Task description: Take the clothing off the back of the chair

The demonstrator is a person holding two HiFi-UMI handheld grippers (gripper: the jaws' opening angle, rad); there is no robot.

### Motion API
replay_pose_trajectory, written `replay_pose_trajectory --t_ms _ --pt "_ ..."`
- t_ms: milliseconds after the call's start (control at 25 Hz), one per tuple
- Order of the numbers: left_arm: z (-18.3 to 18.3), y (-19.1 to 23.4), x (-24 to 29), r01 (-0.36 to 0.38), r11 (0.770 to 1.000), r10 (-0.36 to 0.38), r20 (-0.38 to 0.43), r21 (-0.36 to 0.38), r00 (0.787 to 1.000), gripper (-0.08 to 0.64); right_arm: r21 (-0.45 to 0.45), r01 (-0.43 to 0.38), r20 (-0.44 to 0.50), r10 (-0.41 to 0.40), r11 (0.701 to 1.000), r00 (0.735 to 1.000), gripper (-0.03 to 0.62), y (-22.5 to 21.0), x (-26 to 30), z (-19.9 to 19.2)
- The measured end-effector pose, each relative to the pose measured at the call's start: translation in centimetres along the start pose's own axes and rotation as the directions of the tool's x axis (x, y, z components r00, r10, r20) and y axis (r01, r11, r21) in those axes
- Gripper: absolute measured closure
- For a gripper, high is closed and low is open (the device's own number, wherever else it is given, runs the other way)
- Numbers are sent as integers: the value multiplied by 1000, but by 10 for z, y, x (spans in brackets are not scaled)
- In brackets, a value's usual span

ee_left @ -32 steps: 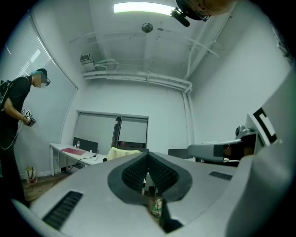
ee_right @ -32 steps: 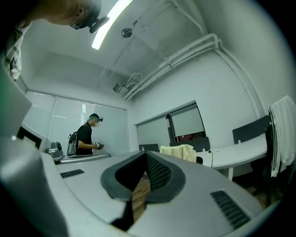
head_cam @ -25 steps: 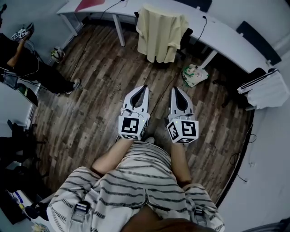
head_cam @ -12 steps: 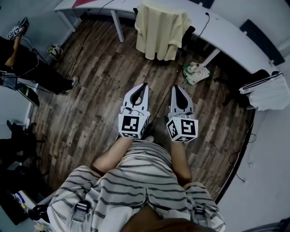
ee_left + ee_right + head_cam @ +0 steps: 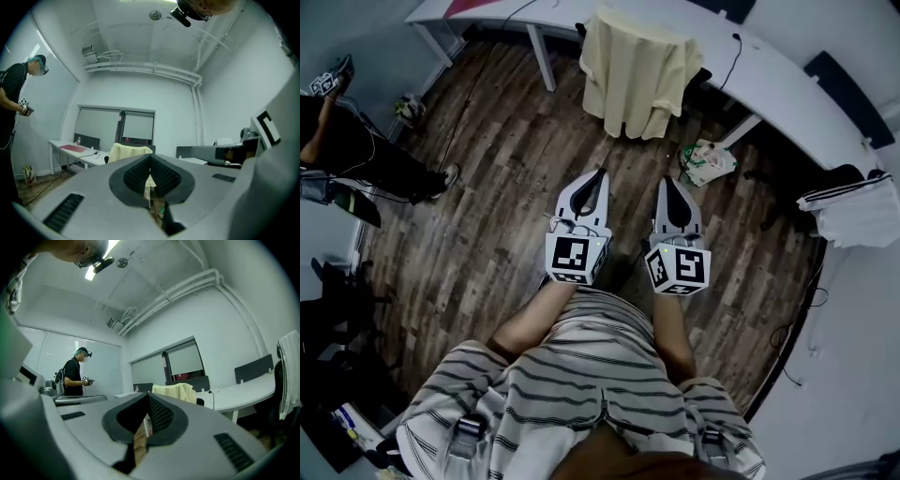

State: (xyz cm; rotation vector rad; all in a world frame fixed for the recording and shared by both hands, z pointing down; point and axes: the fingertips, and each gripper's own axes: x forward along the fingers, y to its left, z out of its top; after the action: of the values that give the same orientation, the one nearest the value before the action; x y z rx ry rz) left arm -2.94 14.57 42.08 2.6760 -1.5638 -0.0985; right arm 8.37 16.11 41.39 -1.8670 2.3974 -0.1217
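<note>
A pale yellow garment [image 5: 637, 70] hangs over the back of a dark chair [image 5: 694, 80] that stands against the white desk [image 5: 787, 89] ahead of me. It also shows as the yellow garment [image 5: 129, 152] in the left gripper view and the yellow garment [image 5: 176, 391] in the right gripper view. My left gripper [image 5: 598, 174] and right gripper [image 5: 668, 182] are held side by side, level, pointing at the chair from some distance. Both are shut with nothing between the jaws.
A green-and-white bag [image 5: 705, 159] lies on the wooden floor right of the chair. A second chair with a white striped garment [image 5: 853, 202] stands at the right. Another person [image 5: 356, 155] with grippers stands at the left, near a desk leg [image 5: 542, 58].
Both grippers have moved forward together toward the chair with the yellow garment, which now sits closer in the head view. The jaws stayed shut.
</note>
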Motion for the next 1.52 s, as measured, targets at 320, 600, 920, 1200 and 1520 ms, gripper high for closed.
replay_pose_trajectory --t_ms 320,600,920,1200,1520 --pt "5 32 68 11 1000 -11 -9 -1 1000 537 3 19 -8 -19 1000 1000 574 -25 70 8" --pt "11 74 128 17 1000 -17 -30 -9 999 537 6 31 -26 -31 999 999 574 -34 141 13" --pt "17 111 186 59 998 -59 -40 1 997 537 9 89 -24 -88 996 996 574 -49 205 19" --pt "24 141 237 97 995 -97 -34 -7 995 537 1 136 -12 -136 991 991 574 -60 255 27" --pt "27 163 287 150 989 -150 -32 6 988 537 -3 181 -5 -181 984 984 574 -73 301 27"
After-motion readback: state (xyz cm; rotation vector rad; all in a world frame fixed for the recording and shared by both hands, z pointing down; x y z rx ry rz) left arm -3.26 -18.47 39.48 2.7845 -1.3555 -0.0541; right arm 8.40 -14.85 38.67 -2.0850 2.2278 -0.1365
